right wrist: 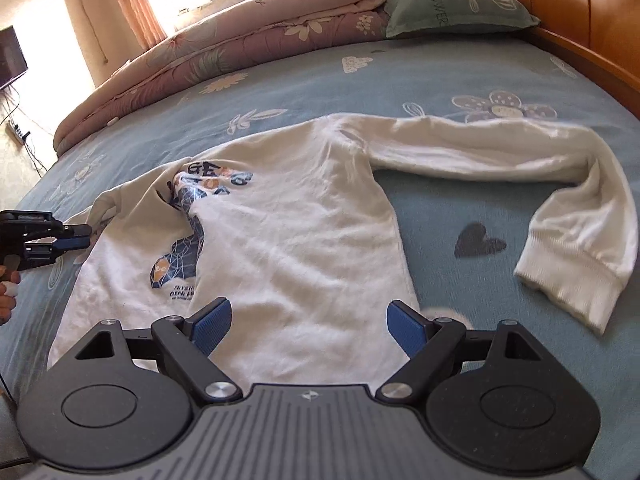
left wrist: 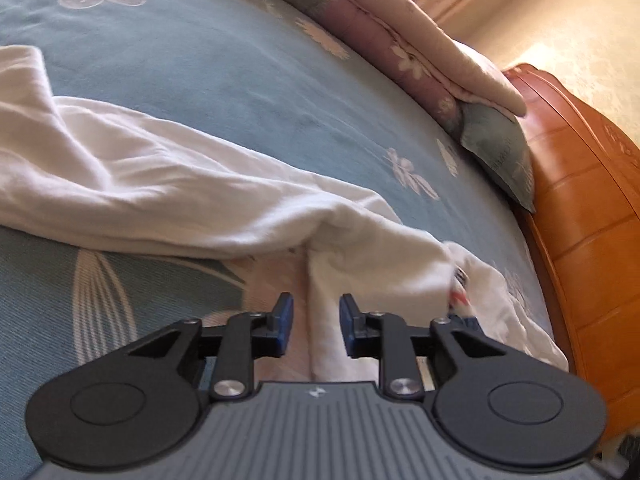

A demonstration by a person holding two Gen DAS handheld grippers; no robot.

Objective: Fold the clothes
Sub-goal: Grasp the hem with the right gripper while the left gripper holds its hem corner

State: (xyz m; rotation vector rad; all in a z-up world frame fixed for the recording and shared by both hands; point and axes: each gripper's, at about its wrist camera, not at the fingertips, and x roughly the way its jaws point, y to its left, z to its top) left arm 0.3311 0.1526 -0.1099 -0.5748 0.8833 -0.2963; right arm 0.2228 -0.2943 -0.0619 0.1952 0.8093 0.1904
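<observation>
Both tongs (left wrist: 316, 326) (right wrist: 308, 322) agape above sweatshirt (right wrist: 304, 232)

Left gripper (left wrist: 316, 320) hovering with parted jaws over white sweatshirt (left wrist: 160, 184) bunched on blue floral bedsheet (left wrist: 208, 64).

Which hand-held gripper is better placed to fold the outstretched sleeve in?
Probably right: its open gripper hovers over the hem, on the side of the sleeve. The left is at the far edge of the sweatshirt.

Black tool (right wrist: 308, 322) linkages, blue ribbed pads (right wrist: 406, 326), silver screws, grey ridged body
</observation>
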